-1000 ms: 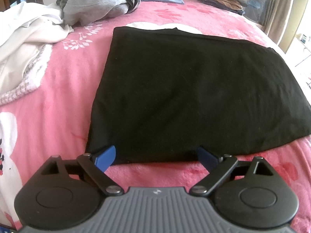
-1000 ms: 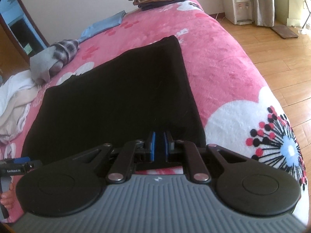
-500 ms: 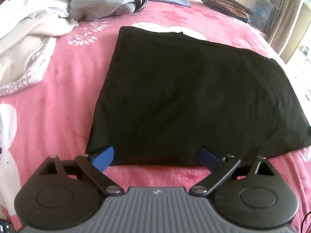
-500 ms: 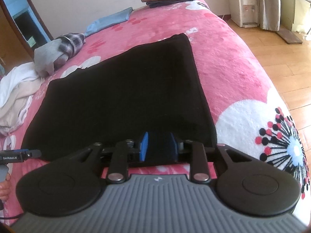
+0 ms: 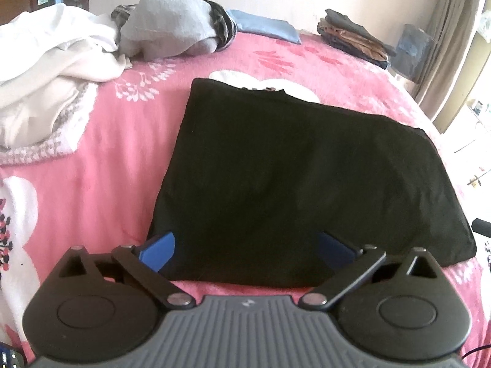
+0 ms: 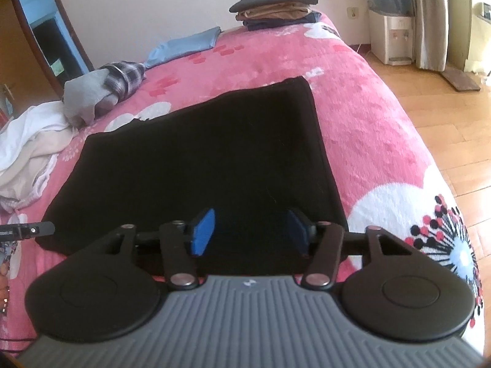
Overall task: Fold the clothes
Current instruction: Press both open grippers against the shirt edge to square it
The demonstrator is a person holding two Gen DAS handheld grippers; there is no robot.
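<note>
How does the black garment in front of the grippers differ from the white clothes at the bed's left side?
The black garment lies flat, folded into a neat rectangle; the white clothes sit crumpled in a heap. The black one is a single piece lying apart from the rest; the white pile touches a grey garment. Both rest on the pink bedspread.

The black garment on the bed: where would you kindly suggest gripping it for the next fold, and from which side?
Probably the two near corners of the black garment, approached from the near hem. It lies flat as a rectangle, and the left claw and right claw both stand open at that edge, nothing pinched.
</note>
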